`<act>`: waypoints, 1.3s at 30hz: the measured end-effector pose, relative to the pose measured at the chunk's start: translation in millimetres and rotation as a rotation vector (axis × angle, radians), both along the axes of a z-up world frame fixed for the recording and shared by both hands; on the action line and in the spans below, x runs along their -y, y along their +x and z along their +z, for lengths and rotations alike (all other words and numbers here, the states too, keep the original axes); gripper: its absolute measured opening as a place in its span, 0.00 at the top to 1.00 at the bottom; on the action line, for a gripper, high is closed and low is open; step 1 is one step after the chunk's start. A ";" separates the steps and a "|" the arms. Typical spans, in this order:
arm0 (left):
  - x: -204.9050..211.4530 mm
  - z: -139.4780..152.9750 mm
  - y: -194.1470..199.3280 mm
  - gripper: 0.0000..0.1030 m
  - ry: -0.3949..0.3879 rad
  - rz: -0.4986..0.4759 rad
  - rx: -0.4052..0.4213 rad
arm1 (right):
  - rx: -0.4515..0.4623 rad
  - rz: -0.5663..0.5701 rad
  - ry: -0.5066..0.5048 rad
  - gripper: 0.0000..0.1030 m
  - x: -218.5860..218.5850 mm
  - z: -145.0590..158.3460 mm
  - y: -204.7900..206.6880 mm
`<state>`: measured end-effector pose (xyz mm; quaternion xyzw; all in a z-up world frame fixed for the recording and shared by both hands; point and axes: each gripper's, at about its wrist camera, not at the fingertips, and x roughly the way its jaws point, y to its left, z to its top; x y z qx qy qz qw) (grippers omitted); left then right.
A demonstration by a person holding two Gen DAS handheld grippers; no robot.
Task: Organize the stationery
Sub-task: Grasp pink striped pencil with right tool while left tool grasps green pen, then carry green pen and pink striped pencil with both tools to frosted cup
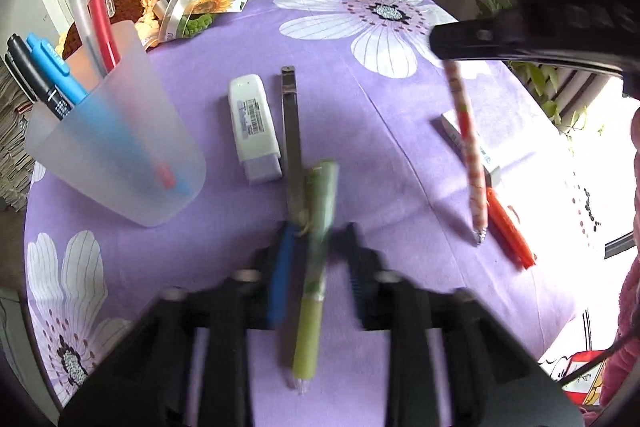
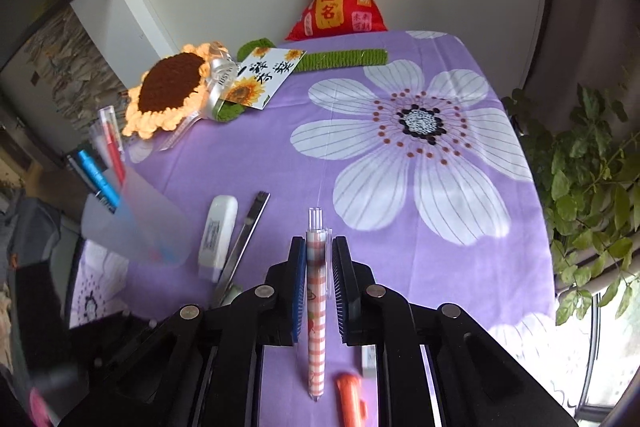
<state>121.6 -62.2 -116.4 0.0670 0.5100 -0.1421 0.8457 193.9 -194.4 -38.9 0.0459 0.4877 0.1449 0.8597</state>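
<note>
The left gripper [image 1: 318, 239] pinches a green pen [image 1: 316, 259] near its middle; the pen's long axis runs almost straight along the gripper, tip end toward the camera and cap end away, tilted slightly right at the top and blurred. The right gripper [image 2: 319, 259] pinches a pink checked pen [image 2: 317, 307] the same way, its long axis in line with the fingers, the clear clicker end pointing away above the fingertips and the tip toward the camera; in the left view this pen [image 1: 468, 155] hangs steeply, tip down, above the worktop [image 1: 380, 131]. A frosted cup [image 1: 116, 147] stands at the left, leaning in the fisheye, holding blue, black, grey and red pens that point up and outward. Beside it lie a white eraser [image 1: 254, 125] and a metal knife [image 1: 291, 123], both lengthwise away from the camera and nearly parallel, just apart. An orange pen [image 1: 510, 227] lies at the right, slanted, near a small white box [image 1: 460, 131]. The worktop wears a purple cloth with large white flowers. At its far edge sit a crocheted sunflower [image 2: 168, 91], a sunflower card [image 2: 264, 75], a green knitted strip [image 2: 344, 59] and a red pyramid cushion [image 2: 340, 7] in the corner of pale walls; leafy plants [image 2: 592, 179] stand at the right by a window
</note>
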 end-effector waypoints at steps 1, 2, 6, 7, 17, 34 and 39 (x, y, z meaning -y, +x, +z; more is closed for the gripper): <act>-2.4 0.8 -1.5 0.89 -0.023 -0.005 -0.021 | 0.004 0.000 0.004 0.86 1.3 1.6 -4.2; -5.9 1.4 -3.3 0.89 -0.053 -0.006 -0.043 | 0.008 0.000 0.008 0.86 2.9 2.8 -7.0; -15.8 1.8 -19.6 0.89 -0.119 -0.009 -0.100 | 0.016 0.000 0.029 0.86 7.9 3.8 -15.9; -15.7 2.4 -24.8 0.89 -0.112 -0.013 -0.098 | 0.014 0.002 0.033 0.86 7.7 2.6 -16.8; 6.3 5.5 -14.8 0.59 -0.004 -0.025 -0.036 | -0.006 0.018 0.054 0.86 2.2 -5.7 -25.4; -7.9 52.8 -11.0 0.88 -0.083 -0.003 0.096 | 0.113 0.031 0.073 0.86 4.2 35.2 -45.9; -28.8 85.8 -16.0 0.88 -0.134 0.043 0.196 | 0.157 0.060 0.082 0.86 -10.1 51.0 -48.3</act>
